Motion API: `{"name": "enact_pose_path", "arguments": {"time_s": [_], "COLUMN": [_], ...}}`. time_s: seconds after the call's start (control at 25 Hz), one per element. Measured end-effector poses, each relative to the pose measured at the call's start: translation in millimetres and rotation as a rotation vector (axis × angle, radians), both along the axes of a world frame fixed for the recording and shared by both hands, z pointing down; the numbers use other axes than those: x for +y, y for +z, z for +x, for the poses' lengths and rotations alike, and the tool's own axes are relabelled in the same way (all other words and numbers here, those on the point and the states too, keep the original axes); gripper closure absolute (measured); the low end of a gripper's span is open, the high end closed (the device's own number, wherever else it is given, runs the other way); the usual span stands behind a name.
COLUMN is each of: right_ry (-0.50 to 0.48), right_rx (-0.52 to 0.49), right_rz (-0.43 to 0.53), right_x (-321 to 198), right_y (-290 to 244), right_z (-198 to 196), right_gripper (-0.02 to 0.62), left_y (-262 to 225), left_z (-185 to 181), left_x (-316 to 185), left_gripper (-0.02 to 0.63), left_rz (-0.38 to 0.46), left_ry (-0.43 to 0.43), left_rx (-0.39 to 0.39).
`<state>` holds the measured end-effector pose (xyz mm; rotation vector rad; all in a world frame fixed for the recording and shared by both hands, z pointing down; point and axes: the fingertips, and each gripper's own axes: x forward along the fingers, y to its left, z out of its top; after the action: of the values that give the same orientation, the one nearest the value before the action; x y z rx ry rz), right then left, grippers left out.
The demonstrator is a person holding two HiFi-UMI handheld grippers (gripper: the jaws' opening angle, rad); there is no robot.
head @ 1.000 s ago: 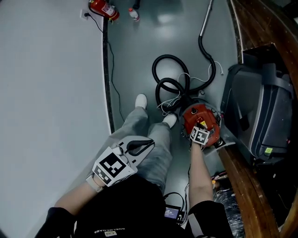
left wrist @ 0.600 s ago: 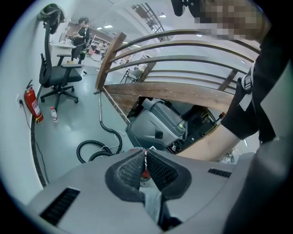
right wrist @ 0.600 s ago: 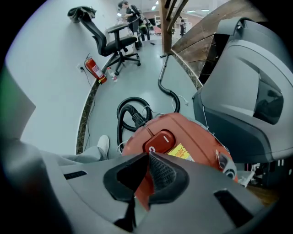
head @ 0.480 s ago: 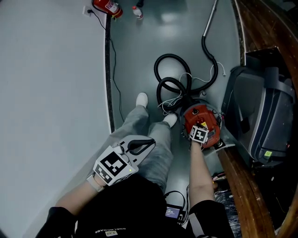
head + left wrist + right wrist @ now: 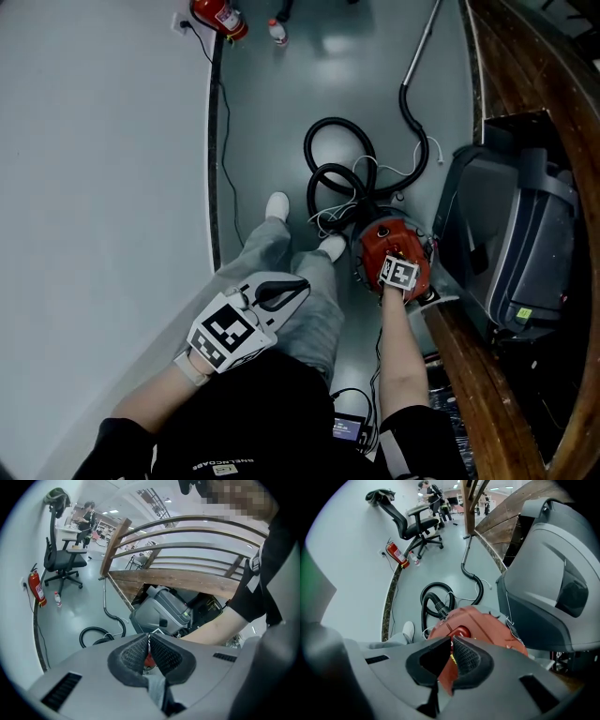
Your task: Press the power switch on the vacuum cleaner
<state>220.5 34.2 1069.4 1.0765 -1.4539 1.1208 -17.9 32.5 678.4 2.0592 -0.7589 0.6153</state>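
Just beyond the tips of the right gripper (image 5: 451,639), the vacuum cleaner (image 5: 487,627) fills the right gripper view. Its red dome lies under and ahead of the fingers, and the round red power switch (image 5: 462,632) sits right at their tips; whether they touch it I cannot tell. Those fingers are closed to a thin slit and grip nothing.

From the head view the gripper's marker cube hides the switch, but that view shows the left gripper (image 5: 296,287) well apart from the vacuum, over the person's grey trouser leg (image 5: 317,323). Its own view shows its fingers meeting tip to tip, holding nothing.

Ahead of the right fingers a black hose (image 5: 433,599) coils on the floor, with a white shoe (image 5: 408,631) off to their left. A big grey machine (image 5: 548,583) stands close on their right, beside a wooden railing (image 5: 473,375). Far ahead are a fire extinguisher (image 5: 397,554) and an office chair (image 5: 412,524).
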Motion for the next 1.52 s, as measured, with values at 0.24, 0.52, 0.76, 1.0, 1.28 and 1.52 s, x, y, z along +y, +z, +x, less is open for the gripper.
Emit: {"name": "enact_pose_path", "arguments": {"time_s": [0.24,0.52,0.76,1.0,1.28,1.52], "right_ry": [-0.019,-0.022,-0.042,-0.072,-0.079,-0.081], "right_rx": [0.003,-0.05,-0.123,-0.227,-0.327,-0.439], "right_rz": [0.021,0.082,0.142,0.249,0.419,0.562], "right_x": [-18,-36,-47,-85,-122,-127], "right_y": [-27,-88,-146,-215,-320,-424], "right_z": [-6,-36,-76,-123,-170,-202], "right_gripper": [0.568,0.568,0.568,0.568,0.568,0.568], "left_y": [-15,-46,-74,-108,-145,-187], "left_z": [-8,-14,-26,-49,-71,-80], "left_x": [-2,-11,-13,-33,-50,-58], "left_gripper": [0.591,0.591,0.591,0.591,0.591,0.591], "left_rz": [0.028,0.072,0.115,0.18,0.25,0.314], "left_ry": [-0.019,-0.035,-0.056,-0.083,-0.099,-0.07], "left_rx": [0.001,0.007,0.028,0.047,0.068,0.073]}}
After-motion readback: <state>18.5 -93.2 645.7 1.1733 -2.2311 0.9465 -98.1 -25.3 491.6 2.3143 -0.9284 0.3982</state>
